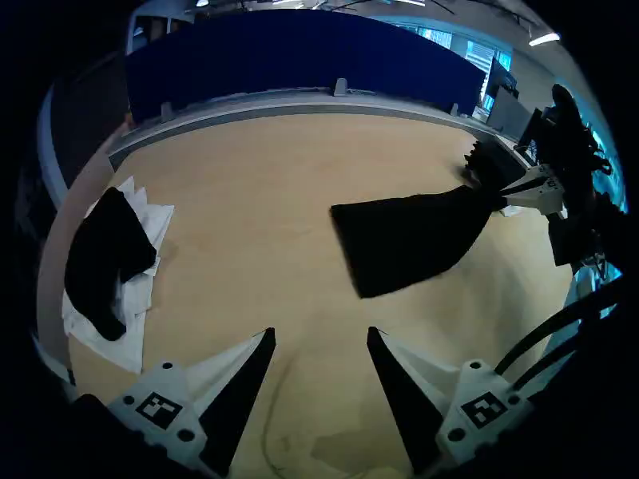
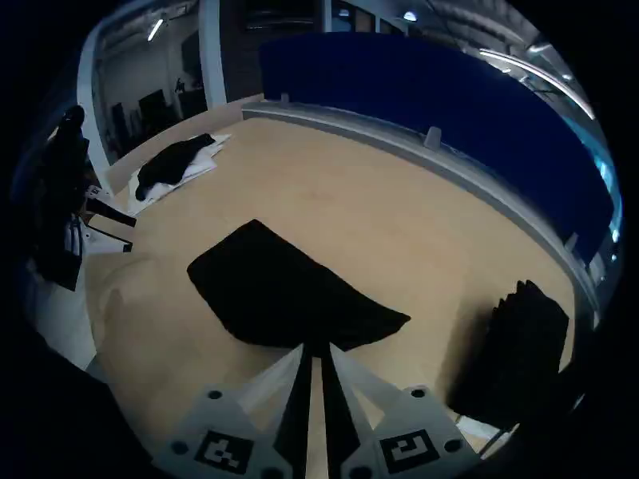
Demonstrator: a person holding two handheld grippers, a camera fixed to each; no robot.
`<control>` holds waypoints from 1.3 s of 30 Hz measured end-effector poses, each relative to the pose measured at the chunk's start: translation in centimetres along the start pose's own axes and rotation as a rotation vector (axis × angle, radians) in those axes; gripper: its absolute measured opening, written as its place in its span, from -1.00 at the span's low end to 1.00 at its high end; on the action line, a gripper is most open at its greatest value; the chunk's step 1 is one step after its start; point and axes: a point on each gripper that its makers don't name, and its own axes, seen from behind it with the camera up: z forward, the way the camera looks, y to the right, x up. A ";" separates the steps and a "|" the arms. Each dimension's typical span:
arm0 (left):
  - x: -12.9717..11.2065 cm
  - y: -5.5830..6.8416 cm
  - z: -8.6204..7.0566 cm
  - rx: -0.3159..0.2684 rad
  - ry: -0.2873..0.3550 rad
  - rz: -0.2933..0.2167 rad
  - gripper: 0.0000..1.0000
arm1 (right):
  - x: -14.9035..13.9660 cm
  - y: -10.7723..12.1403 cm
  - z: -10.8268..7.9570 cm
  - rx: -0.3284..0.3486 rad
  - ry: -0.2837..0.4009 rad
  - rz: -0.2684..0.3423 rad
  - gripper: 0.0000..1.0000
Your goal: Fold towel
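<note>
The right hand-held gripper (image 2: pixel 319 355) is pinched closed on the near edge of the black towel (image 2: pixel 279 291), which lies spread mid-tabletop (image 2: pixel 359 191). The left hand-held gripper (image 1: pixel 319 351) is wide open and holds nothing.

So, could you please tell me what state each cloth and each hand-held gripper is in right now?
black towel: unfolded, lying on the table, one edge pinched.
right hand-held gripper: shut on the black towel's edge.
left hand-held gripper: open, empty.
black cloth: crumpled on top of the white cloths.
dark stack: apparently folded, near the table's edge.
</note>
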 end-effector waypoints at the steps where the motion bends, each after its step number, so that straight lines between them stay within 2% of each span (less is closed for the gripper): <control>1: 0.1 0.0 0.0 -0.001 0.002 -0.001 0.70 | 0.2 0.0 0.1 0.002 0.000 -0.006 -0.84; 11: 0.4 -0.3 -0.1 -0.003 0.012 -0.008 0.70 | 1.5 -0.8 1.1 0.021 -0.007 -0.049 -0.84; 18: 0.4 -0.7 -0.3 0.004 0.018 -0.017 0.70 | 3.9 -2.9 2.7 0.064 0.002 -0.096 -0.84; 23: 0.4 -1.1 -0.5 0.014 0.028 -0.035 0.70 | 6.0 -5.5 4.4 0.117 0.012 -0.149 -0.84; 30: 0.4 -1.5 -0.8 0.030 0.045 -0.073 0.70 | 7.7 -10.4 7.7 0.206 0.008 -0.214 -0.84; 35: 0.4 -1.6 -1.0 0.044 0.054 -0.101 0.70 | 7.1 -14.4 10.6 0.275 -0.011 -0.220 -0.84; 39: 0.2 -1.6 -0.8 0.050 0.058 -0.124 0.70 | 5.0 -17.0 13.0 0.324 -0.052 -0.194 -0.84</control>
